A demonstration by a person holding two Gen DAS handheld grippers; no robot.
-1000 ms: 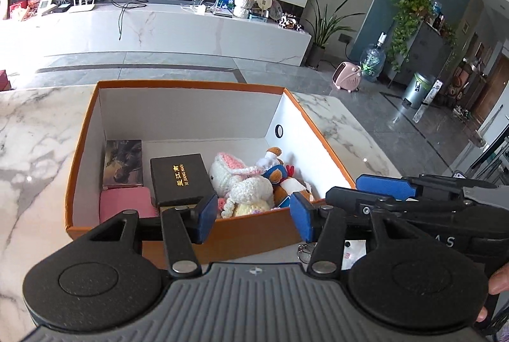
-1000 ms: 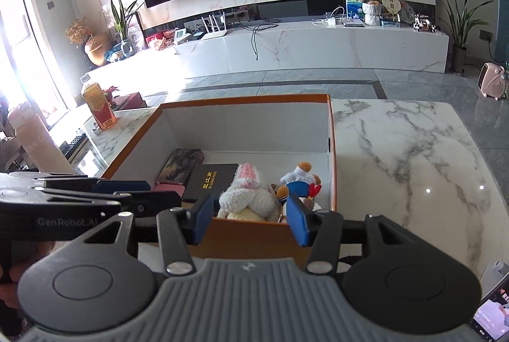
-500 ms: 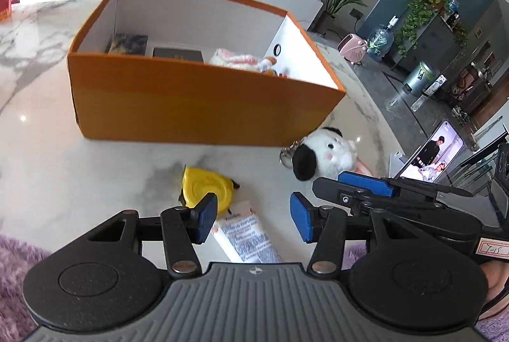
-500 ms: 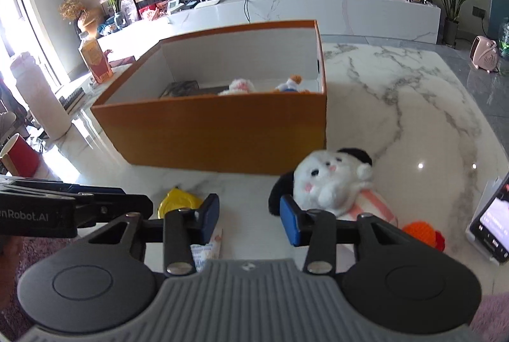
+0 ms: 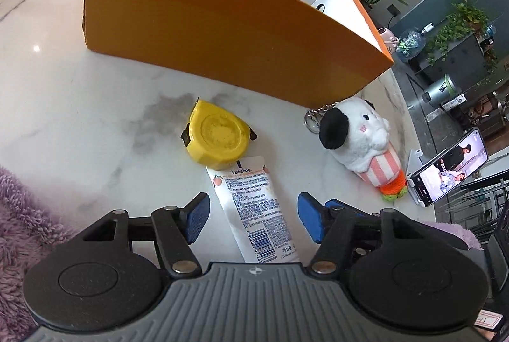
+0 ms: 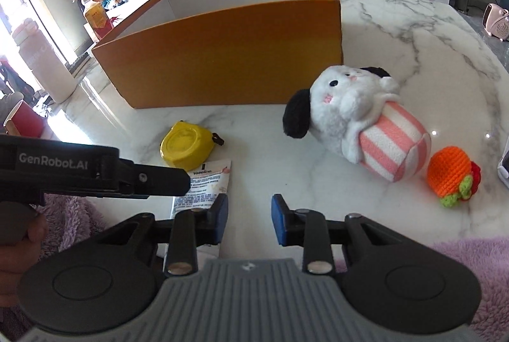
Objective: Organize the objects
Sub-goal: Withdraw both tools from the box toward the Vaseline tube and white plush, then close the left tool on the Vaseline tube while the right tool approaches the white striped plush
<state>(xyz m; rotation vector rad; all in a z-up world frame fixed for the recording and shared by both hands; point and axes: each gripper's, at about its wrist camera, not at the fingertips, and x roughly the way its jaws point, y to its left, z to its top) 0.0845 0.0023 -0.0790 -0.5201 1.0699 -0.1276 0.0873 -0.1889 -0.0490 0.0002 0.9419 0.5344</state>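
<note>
An orange box (image 5: pixel 222 33) stands on the marble table (image 5: pixel 79 119); it also shows in the right wrist view (image 6: pixel 229 55). In front of it lie a yellow tape measure (image 5: pixel 218 138), a white Vaseline tube (image 5: pixel 257 208), a white plush dog with a pink striped body (image 5: pixel 359 138) and an orange crochet toy (image 6: pixel 451 176). My left gripper (image 5: pixel 253 221) is open, its fingers on either side of the tube, low over it. My right gripper (image 6: pixel 248 221) is open and empty, short of the plush dog (image 6: pixel 353 116). The tape measure (image 6: pixel 184 148) and tube (image 6: pixel 206 183) show left of it.
A phone on a stand (image 5: pixel 448 170) plays video at the table's right edge. Purple fluffy fabric (image 5: pixel 19 214) lies along the near edge. A red cup (image 6: pixel 22 119) and a white bottle (image 6: pixel 44 62) stand at the far left.
Both grippers have pulled back from over the box and dropped low to the table in front of it. The left one now straddles the tube.
</note>
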